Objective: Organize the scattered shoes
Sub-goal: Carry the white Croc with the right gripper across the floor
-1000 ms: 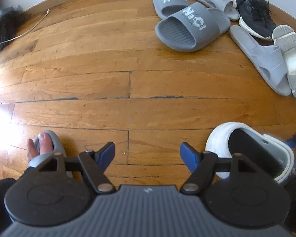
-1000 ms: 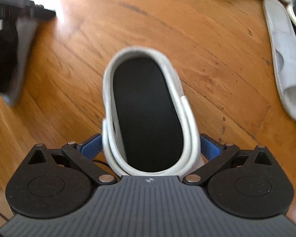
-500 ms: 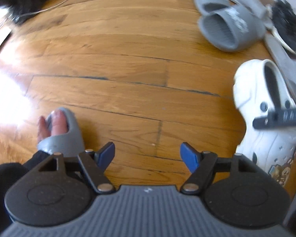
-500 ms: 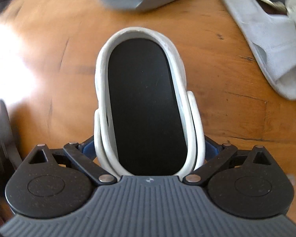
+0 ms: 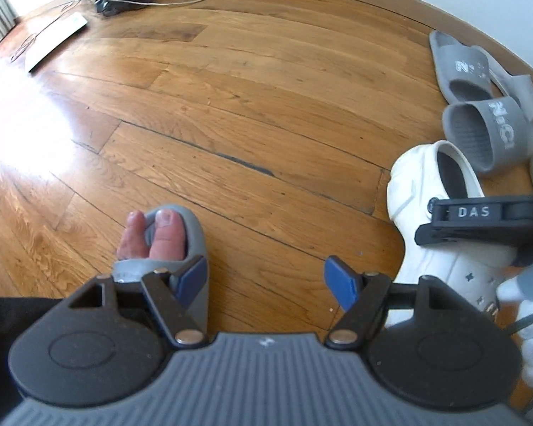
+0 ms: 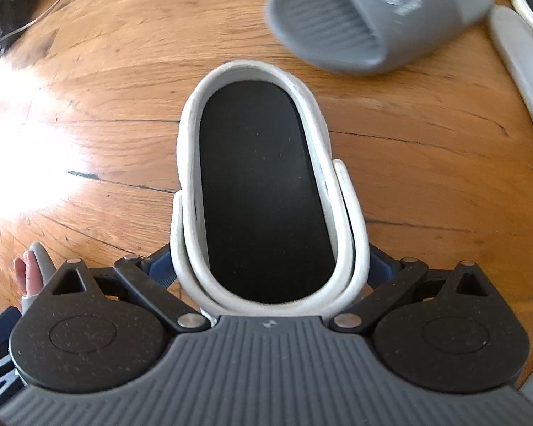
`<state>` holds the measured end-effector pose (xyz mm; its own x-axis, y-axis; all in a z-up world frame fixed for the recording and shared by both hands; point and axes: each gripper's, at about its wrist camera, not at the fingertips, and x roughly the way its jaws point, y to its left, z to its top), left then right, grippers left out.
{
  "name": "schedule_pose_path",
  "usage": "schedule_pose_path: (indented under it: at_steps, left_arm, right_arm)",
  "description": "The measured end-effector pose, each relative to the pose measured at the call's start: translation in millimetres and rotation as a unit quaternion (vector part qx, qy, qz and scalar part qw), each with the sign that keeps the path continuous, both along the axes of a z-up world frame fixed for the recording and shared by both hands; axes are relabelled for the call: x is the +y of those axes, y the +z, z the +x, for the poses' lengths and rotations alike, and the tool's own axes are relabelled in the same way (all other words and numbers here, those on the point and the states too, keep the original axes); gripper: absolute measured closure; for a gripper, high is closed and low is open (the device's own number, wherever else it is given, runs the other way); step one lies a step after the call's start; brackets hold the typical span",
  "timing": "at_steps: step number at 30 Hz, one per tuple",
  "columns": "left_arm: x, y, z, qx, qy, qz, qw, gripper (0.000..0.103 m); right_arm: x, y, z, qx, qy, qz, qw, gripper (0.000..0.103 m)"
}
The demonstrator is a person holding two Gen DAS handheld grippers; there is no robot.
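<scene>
Above the wooden floor [image 6: 426, 177], the right gripper [image 6: 266, 269] pinched the white clog [image 6: 266, 184] near the grey slides [image 5: 486, 131], apparently carrying it; setting it down neatly seemed next, while the left gripper [image 5: 266, 277] hung spread.

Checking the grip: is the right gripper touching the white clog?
Touching. The right wrist view shows the right gripper with its blue fingers pressed against both sides of the white clog.

Daylight floods in from the left, burning a white glare patch onto the wooden floor [image 5: 259, 106] in both views (grain is lost there). Fisheye bending curves the boards and wall edge, and the grey slipper [image 6: 380, 17] is motion-blurred.
</scene>
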<state>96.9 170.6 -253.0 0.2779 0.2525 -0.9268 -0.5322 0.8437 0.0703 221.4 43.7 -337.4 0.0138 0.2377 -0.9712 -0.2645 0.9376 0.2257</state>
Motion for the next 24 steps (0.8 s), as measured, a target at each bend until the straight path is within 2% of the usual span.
schedule_pose_path:
  at_steps: [5,8,11,15,19,21,24]
  left_arm:
    - [0,-2,-1,-0.002,0.001,-0.002,1.0000,0.031]
    - [1,-1,-2,-0.007,0.009,-0.005,0.9999,0.031]
    - [1,1,-2,-0.011,0.009,-0.007,0.9999,0.031]
    - [-6,5,-1,-0.015,-0.003,-0.005,0.9999,0.030]
    - [-12,8,0,-0.020,-0.009,-0.011,0.9997,0.027]
    - [-12,8,-1,-0.020,-0.006,-0.014,0.9997,0.027]
    - [-7,3,-3,-0.012,0.012,-0.022,0.9996,0.027]
  right_arm:
    - [9,5,2,-0.014,0.006,0.024,1.000,0.001]
    - [11,18,4,-0.041,0.007,0.042,0.998,0.001]
    - [8,25,4,-0.049,-0.001,0.056,0.997,0.001]
    - [-16,23,17,-0.038,-0.021,0.086,0.995,0.001]
    - [-48,20,5,-0.028,-0.041,0.153,0.987,0.001]
    - [-59,17,-3,-0.032,-0.031,0.183,0.982,0.001]
    - [-54,11,-10,-0.041,-0.006,0.176,0.983,0.001]
